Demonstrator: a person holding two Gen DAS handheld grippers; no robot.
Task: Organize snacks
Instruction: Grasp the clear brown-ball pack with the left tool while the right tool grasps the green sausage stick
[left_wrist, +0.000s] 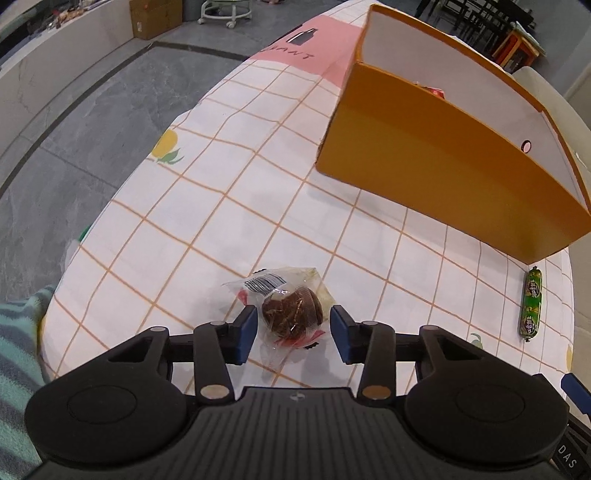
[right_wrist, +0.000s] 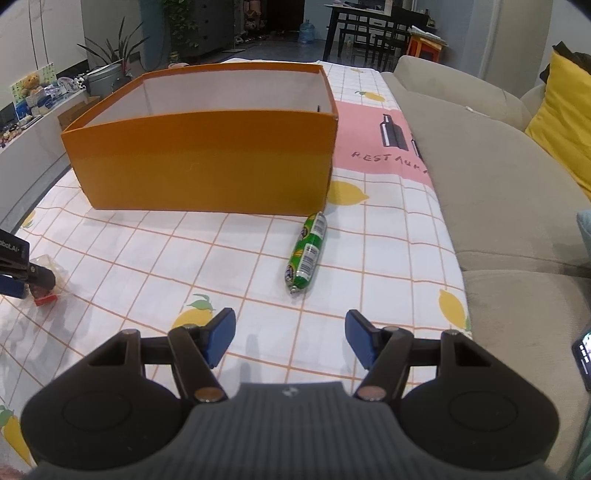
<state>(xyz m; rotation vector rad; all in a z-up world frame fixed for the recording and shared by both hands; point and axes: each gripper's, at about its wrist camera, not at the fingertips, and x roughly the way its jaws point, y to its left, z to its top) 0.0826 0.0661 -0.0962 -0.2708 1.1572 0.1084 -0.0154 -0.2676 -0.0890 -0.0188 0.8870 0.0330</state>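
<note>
My left gripper (left_wrist: 293, 332) gapes wide around the wrapped cake (left_wrist: 291, 312), not touching it; my right gripper (right_wrist: 290, 338) is wide and empty. Mid-frame the green sausage (right_wrist: 306, 253) lies on the checked lemon tablecloth (right_wrist: 147, 251) beside the orange box (right_wrist: 207, 166); grey sofa (right_wrist: 498, 206) at right

Orange cardboard box with white lining (left_wrist: 443, 162): floor hidden behind its near wall in both views; only a sliver of a red packet (left_wrist: 436, 91) is seen over the rim, type not determinable. Box right end is cut by the left wrist frame edge.

Clear plastic-wrapped brown muffin (right_wrist: 42, 291): in the right wrist view mostly covered by the black left gripper (right_wrist: 14, 275), itself cut off at the frame edge. Wrapper print too small to be read.

Green tube-shaped sausage snack (right_wrist: 307, 253): label text unreadable. Print on the checked tablecloth over the bench (right_wrist: 388, 157) is partly hidden by the beige sofa (right_wrist: 498, 206).
</note>
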